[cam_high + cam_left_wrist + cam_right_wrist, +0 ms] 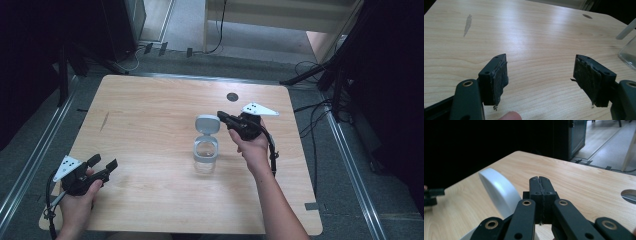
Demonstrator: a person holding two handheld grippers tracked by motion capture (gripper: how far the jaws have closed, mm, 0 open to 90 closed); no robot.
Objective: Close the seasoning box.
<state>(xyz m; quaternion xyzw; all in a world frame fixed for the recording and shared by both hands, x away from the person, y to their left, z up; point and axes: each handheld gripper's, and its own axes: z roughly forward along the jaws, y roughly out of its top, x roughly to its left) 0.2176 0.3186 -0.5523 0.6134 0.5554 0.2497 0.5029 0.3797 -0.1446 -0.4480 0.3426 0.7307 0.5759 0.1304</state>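
Clear jar (205, 155) sits mid-counter (150, 115), flip lid (207, 124) already swung open and standing behind the mouth. Jar looks empty. Right claw (223, 118) pressed together, pinching nothing, tip just beside the lid's edge. Left claw (103, 162) spread, idle near the front-left corner, well apart from the jar. Opening looks done; filling or reclosing remains.

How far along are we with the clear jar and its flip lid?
Done: the jar stands upright mid-table with its grey lid flipped open behind it. In hand: the right gripper, jaws shut, sits right beside the lid's edge; whether it touches is unclear. The left gripper waits open near the table's front left. Left: the jar looks empty.
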